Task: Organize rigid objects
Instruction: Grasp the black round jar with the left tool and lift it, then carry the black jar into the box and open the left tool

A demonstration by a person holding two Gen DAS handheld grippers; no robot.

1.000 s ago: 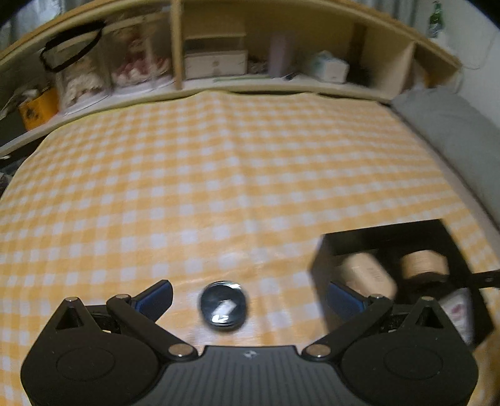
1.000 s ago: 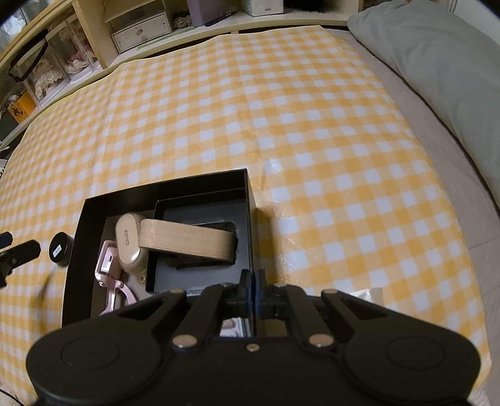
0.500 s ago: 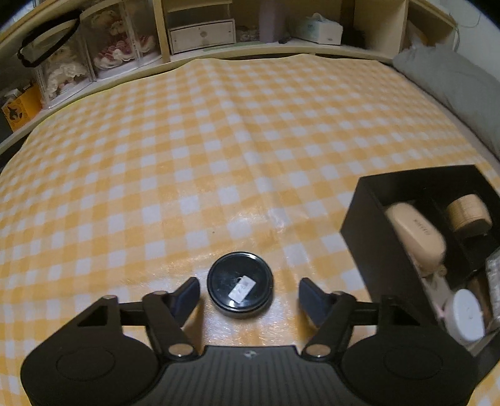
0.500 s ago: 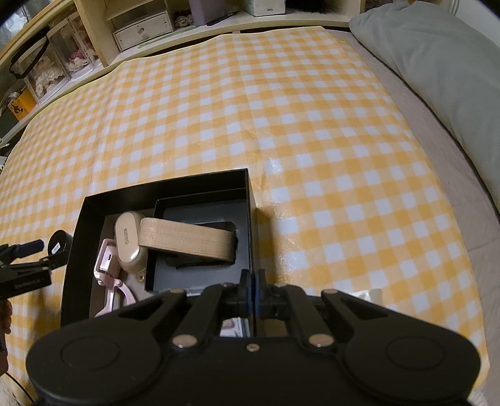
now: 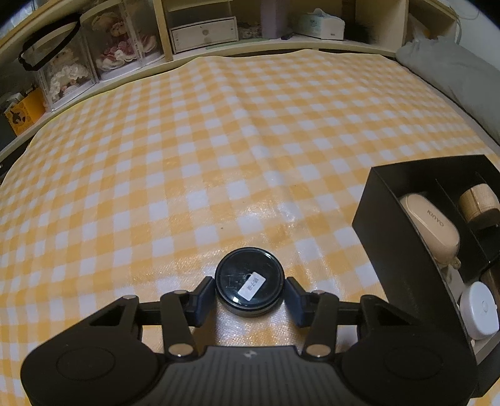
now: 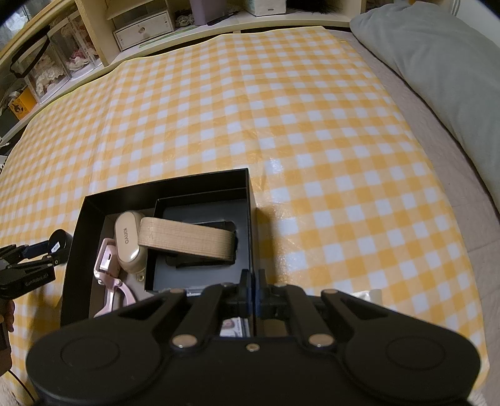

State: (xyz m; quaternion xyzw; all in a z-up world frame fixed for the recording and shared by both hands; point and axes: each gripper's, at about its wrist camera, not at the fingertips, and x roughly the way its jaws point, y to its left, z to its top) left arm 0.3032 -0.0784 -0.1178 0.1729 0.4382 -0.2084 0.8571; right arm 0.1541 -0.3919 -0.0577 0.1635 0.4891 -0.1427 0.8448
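A black round tin [image 5: 247, 274] with a white sticker lies on the yellow checked cloth [image 5: 218, 140]. My left gripper [image 5: 250, 288] straddles it; its jaws are closing and both pads touch the tin's sides. From the right wrist view the tin [image 6: 59, 242] and left gripper [image 6: 40, 250] sit just left of the black box [image 6: 162, 187]. The box [image 5: 403, 250] holds a beige case [image 6: 128, 240], a tan band [image 6: 187, 239], a pink tool [image 6: 107, 271] and a white puck [image 5: 479, 307]. My right gripper [image 6: 253, 279] is shut on the box's near right wall.
Wooden shelves [image 5: 203, 28] with dolls, a drawer unit and a tissue box run along the far edge. A grey pillow [image 6: 437, 68] lies to the right of the cloth. A smaller black tray [image 6: 200, 215] sits inside the box. A hand [image 6: 7, 312] shows at the left edge.
My left gripper dropped toward the cloth and its fingers drew in from wide open until they touch the tin. The right gripper and the box kept still.
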